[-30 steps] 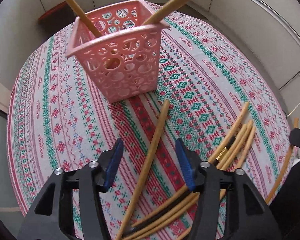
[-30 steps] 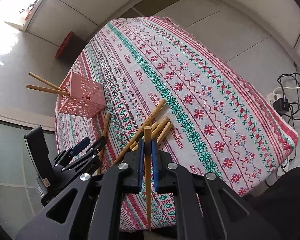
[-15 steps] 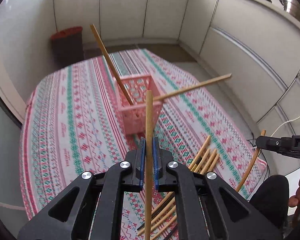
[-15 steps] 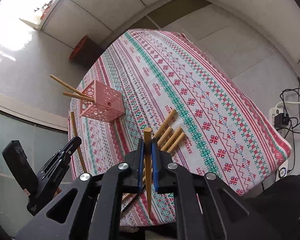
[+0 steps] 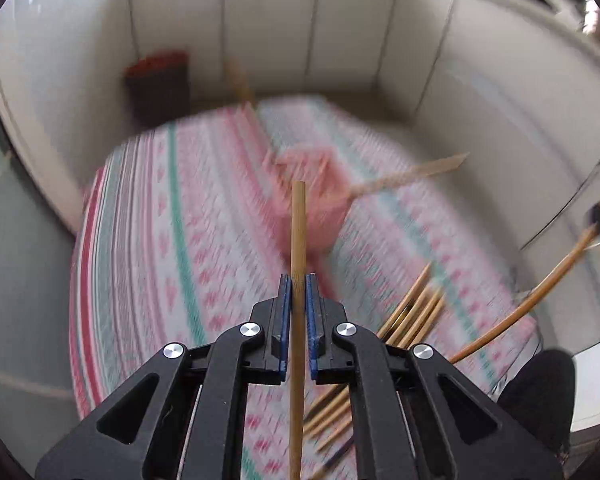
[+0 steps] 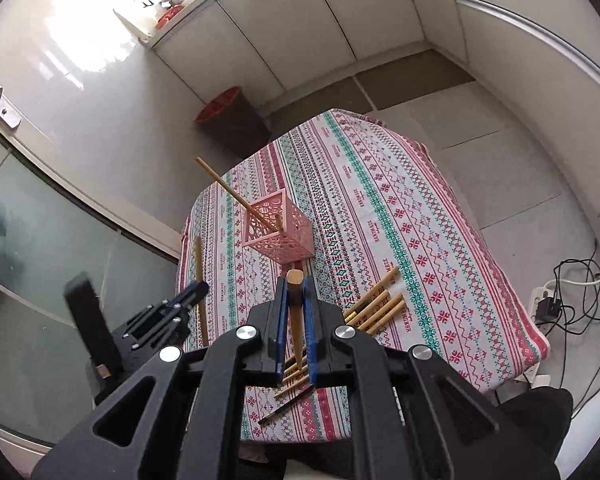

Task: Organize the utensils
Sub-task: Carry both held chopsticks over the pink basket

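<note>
Between the blue pads of the left gripper (image 5: 298,280): one chopstick (image 5: 298,232) clamped, long axis along the fingers | right gripper (image 6: 295,286): clenched on another chopstick (image 6: 296,308) | pink basket (image 6: 278,230): ahead and below both, upright on the tablecloth (image 6: 400,216), two sticks in it | loose chopsticks (image 6: 376,304): just right of jaws | nearer hand: cannot tell

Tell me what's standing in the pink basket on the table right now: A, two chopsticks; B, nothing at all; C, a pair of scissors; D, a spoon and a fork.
A: in the right wrist view the pink basket holds two chopsticks, one leaning far out, one barely showing above the rim.
</note>
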{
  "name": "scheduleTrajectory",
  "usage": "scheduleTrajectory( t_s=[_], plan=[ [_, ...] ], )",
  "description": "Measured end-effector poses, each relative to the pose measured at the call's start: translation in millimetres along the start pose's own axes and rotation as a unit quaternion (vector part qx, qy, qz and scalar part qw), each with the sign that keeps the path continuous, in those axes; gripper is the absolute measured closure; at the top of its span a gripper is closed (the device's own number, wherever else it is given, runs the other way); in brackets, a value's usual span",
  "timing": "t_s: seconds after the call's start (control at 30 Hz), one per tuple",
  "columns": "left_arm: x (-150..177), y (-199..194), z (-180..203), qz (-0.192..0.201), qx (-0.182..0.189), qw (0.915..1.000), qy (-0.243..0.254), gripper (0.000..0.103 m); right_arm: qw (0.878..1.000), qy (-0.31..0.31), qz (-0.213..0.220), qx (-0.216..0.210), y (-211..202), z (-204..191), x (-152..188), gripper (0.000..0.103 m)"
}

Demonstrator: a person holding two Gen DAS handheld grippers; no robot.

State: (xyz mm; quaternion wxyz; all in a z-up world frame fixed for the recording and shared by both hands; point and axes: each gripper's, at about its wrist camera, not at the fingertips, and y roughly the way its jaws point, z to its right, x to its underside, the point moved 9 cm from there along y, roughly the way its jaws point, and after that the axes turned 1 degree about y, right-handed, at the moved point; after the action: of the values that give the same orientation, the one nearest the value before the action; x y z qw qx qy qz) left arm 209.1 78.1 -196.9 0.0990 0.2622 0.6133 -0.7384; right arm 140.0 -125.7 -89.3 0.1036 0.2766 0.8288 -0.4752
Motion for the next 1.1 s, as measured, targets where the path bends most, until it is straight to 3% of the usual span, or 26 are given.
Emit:
scheduleTrajectory(
  t_s=[0.1, 0.27, 0.5, 0.57, 0.6, 0.73, 0.93, 1.1],
  plan=[
    [32, 40, -22, -0.092, -0.017, 0.9953, -0.025, 0.097, 0.999, 0.013, -0.029, -0.005, 12, 2, 8, 0.095],
    [82, 97, -50, -0.204, -0.033, 0.9767, -0.057, 0.096, 0.997, 0.040, -0.067, 0.003, 42, 23, 29, 0.095],
    [66, 111, -48, -0.204, -0.035, 0.9765, -0.058, 0.088, 0.997, 0.036, -0.075, 0.008, 55, 26, 28, 0.095],
    [61, 114, -45, -0.196, -0.049, 0.9786, -0.040, 0.089, 0.997, 0.029, -0.070, 0.012, 54, 23, 25, 0.095],
    [58, 115, -43, -0.192, -0.052, 0.9794, -0.038, 0.096, 0.997, 0.028, -0.069, 0.012, 53, 21, 25, 0.095],
    [42, 94, -43, -0.153, -0.045, 0.9858, -0.051, 0.096, 0.998, 0.012, -0.063, 0.001, 43, 8, 22, 0.095],
    [3, 2, -35, -0.032, -0.018, 0.9982, -0.047, 0.096, 0.998, -0.019, -0.047, -0.021, 16, -19, 13, 0.095],
    [-28, -63, -37, 0.077, -0.023, 0.9952, -0.055, 0.096, 0.998, -0.044, -0.018, -0.031, -10, -44, -7, 0.095]
  ],
)
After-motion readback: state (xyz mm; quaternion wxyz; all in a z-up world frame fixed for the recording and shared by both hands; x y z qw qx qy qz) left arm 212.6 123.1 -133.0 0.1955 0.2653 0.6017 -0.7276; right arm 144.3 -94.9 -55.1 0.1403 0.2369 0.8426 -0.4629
